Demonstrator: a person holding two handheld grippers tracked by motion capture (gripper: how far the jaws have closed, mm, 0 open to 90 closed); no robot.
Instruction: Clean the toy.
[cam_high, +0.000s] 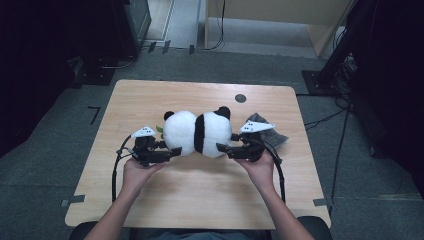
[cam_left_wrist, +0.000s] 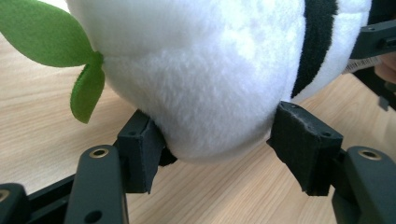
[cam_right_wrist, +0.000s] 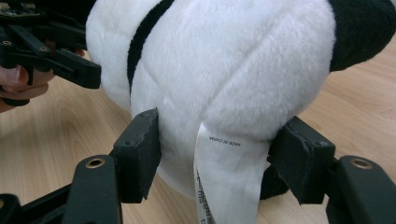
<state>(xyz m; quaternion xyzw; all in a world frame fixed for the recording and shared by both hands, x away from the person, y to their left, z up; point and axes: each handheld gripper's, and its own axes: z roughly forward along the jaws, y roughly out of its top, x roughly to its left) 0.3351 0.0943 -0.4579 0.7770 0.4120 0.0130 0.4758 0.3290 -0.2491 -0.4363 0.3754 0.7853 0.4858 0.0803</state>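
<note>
A black-and-white panda plush (cam_high: 197, 132) lies on the wooden table (cam_high: 200, 200), with a green felt leaf (cam_left_wrist: 46, 32) at its left end. My left gripper (cam_high: 170, 148) is at the plush's left end. Its jaws stand around the white bulge (cam_left_wrist: 201, 79), the pads resting at its sides without squeezing. My right gripper (cam_high: 226, 145) is at the right end, jaws either side of the plush (cam_right_wrist: 233, 70). A white sewn-in label (cam_right_wrist: 224, 186) hangs between them. The plush rests on the table.
A crumpled grey cloth (cam_high: 272, 132) lies just behind the right gripper. A small dark round spot (cam_high: 240, 98) sits near the table's far edge. Bare wood stretches between the plush and the front edge. Dark equipment and cables stand on the floor around the table.
</note>
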